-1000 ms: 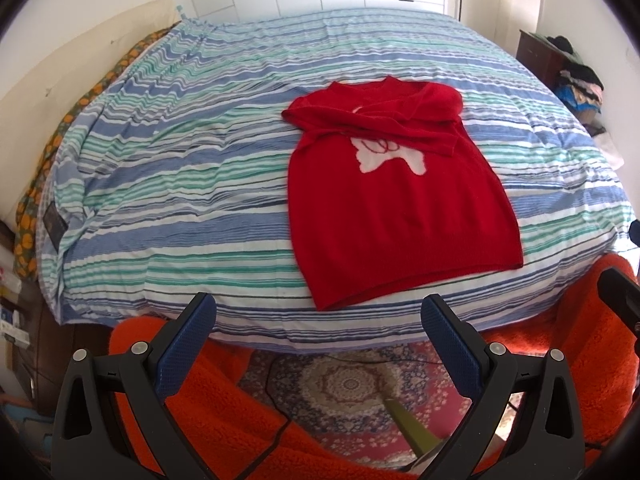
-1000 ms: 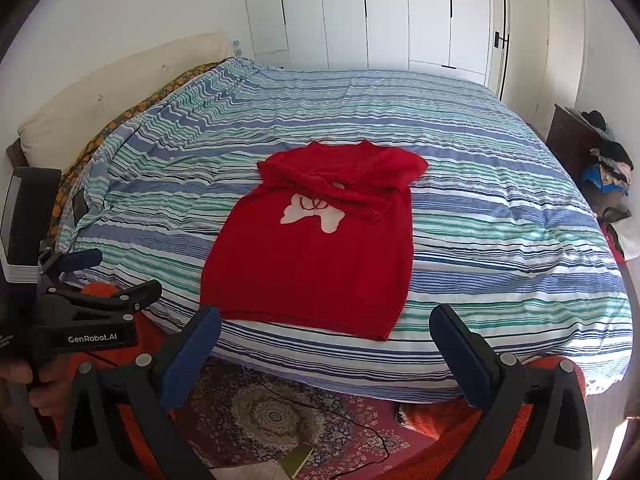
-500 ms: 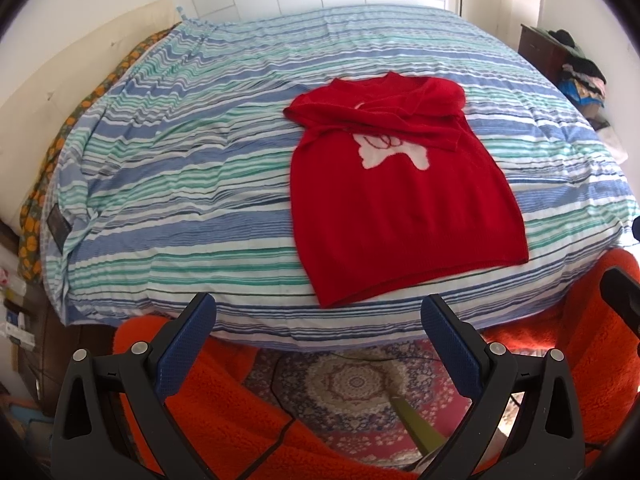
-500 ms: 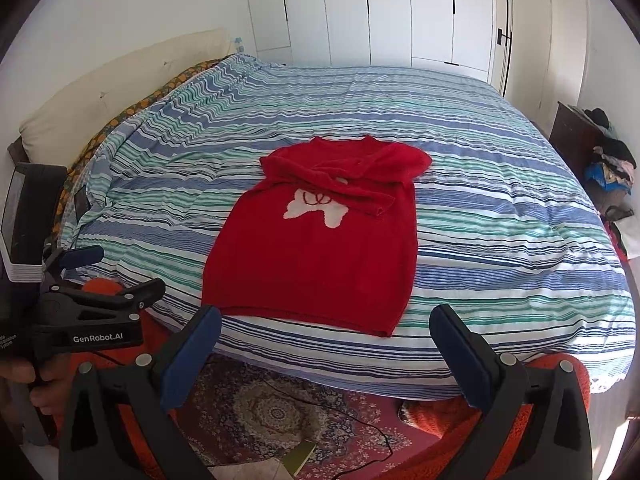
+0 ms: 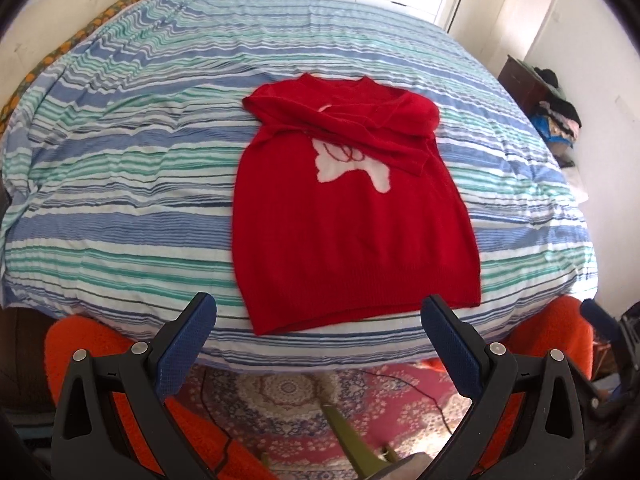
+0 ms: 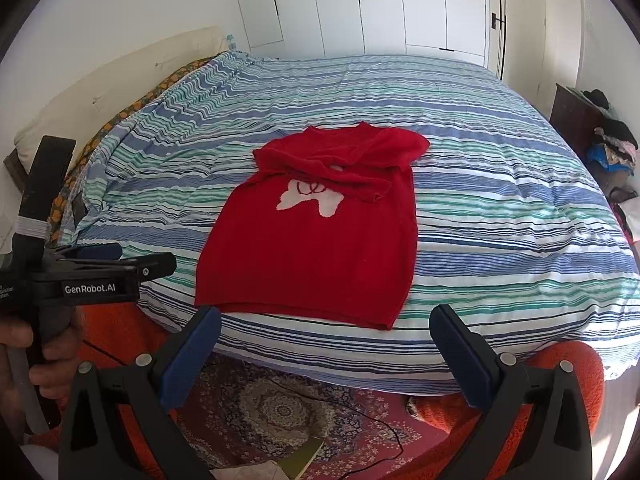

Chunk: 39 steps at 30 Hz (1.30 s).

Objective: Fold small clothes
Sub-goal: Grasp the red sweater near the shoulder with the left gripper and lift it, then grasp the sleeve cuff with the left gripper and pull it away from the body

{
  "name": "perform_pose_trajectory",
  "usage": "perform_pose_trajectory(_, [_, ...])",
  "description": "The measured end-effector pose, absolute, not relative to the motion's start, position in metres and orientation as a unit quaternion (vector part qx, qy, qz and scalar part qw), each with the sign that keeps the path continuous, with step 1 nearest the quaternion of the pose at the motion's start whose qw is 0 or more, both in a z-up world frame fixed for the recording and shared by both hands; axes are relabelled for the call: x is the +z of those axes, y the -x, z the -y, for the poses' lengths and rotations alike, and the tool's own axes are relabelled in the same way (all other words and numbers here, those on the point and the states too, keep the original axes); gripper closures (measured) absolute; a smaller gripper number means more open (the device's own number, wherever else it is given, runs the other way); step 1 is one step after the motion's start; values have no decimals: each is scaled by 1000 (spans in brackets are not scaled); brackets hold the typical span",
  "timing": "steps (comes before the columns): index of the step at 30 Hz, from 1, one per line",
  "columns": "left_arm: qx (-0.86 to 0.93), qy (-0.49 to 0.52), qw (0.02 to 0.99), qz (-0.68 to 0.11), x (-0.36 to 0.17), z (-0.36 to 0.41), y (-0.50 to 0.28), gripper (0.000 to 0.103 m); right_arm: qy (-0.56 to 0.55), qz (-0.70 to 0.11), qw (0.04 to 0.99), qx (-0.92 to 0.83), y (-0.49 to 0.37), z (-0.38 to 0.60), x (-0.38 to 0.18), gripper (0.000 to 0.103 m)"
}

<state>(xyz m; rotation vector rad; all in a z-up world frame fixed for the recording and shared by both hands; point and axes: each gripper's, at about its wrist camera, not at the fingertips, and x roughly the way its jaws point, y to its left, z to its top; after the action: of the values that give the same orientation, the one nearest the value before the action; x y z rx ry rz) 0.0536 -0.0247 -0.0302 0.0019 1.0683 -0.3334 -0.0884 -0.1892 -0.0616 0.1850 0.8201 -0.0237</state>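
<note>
A small red sweater [image 5: 352, 216] with a white motif lies flat on the striped bed, its sleeves folded across the chest and its hem toward me. It also shows in the right wrist view [image 6: 316, 232]. My left gripper [image 5: 318, 312] is open and empty, held just short of the hem at the bed's near edge. My right gripper [image 6: 324, 320] is open and empty, also just in front of the hem. The left gripper's body [image 6: 100, 276] shows at the left of the right wrist view.
The bed has a blue, green and white striped cover [image 5: 120, 168]. Orange fleece [image 5: 92, 344] covers my legs below the bed edge. A patterned rug [image 6: 280, 412] with a black cable lies on the floor. A dresser with piled clothes [image 6: 600, 136] stands at the right.
Both grippers have moved forward toward the bed, so the sweater's hem now lies close in front of the fingertips. Both stay open.
</note>
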Motion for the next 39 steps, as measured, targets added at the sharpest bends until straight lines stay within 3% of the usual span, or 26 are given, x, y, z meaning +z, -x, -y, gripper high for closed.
perform_pose_trajectory(7, [-195, 91, 822, -528, -66, 96, -159, 5, -136, -395, 908, -23, 91, 220, -75, 0])
perform_pose_trajectory(9, [-175, 96, 817, -540, -87, 117, -187, 22, -144, -396, 907, -22, 90, 226, -80, 0])
perform_pose_trajectory(10, [-165, 97, 815, -547, -97, 126, -201, 24, -145, -398, 906, -20, 89, 228, -82, 0])
perform_pose_trajectory(18, [-37, 149, 793, -589, -170, 140, -282, 25, -145, -424, 894, 3, 77, 235, -104, 0])
perform_pose_trajectory(19, [-24, 154, 793, -590, -174, 138, -287, 40, -145, -429, 891, 5, 75, 235, -107, 0])
perform_pose_trajectory(20, [-11, 162, 788, -593, -178, 132, -290, 83, -145, -434, 889, 6, 73, 236, -110, 0])
perform_pose_trajectory(21, [-16, 186, 775, -604, -180, 123, -294, 98, -144, -438, 887, 6, 71, 237, -113, 0])
perform_pose_trajectory(23, [-38, 223, 766, -602, -167, 98, -292, 100, -144, -442, 885, 4, 69, 240, -116, 0])
perform_pose_trajectory(28, [-73, 122, 822, -551, -86, 4, -282, 101, -145, -439, 887, -5, 66, 243, -117, 0])
perform_pose_trajectory(31, [5, 32, 836, -548, -70, -72, -301, 95, -146, -448, 882, -6, 64, 242, -123, 0])
perform_pose_trajectory(32, [46, 3, 831, -554, -75, -99, -308, 91, -144, -451, 881, -6, 62, 240, -124, 0])
perform_pose_trajectory(34, [132, -20, 818, -560, -91, -160, -318, 73, -137, -453, 881, -2, 61, 234, -123, 0])
perform_pose_trajectory(35, [156, -8, 806, -571, -101, -189, -316, 56, -131, -451, 883, 1, 61, 230, -121, 0])
perform_pose_trajectory(38, [144, 77, 799, -579, -120, -233, -293, 47, -109, -446, 889, 4, 62, 217, -115, 0])
perform_pose_trajectory(39, [124, 99, 799, -580, -126, -241, -281, 40, -103, -445, 889, 5, 63, 212, -113, 0])
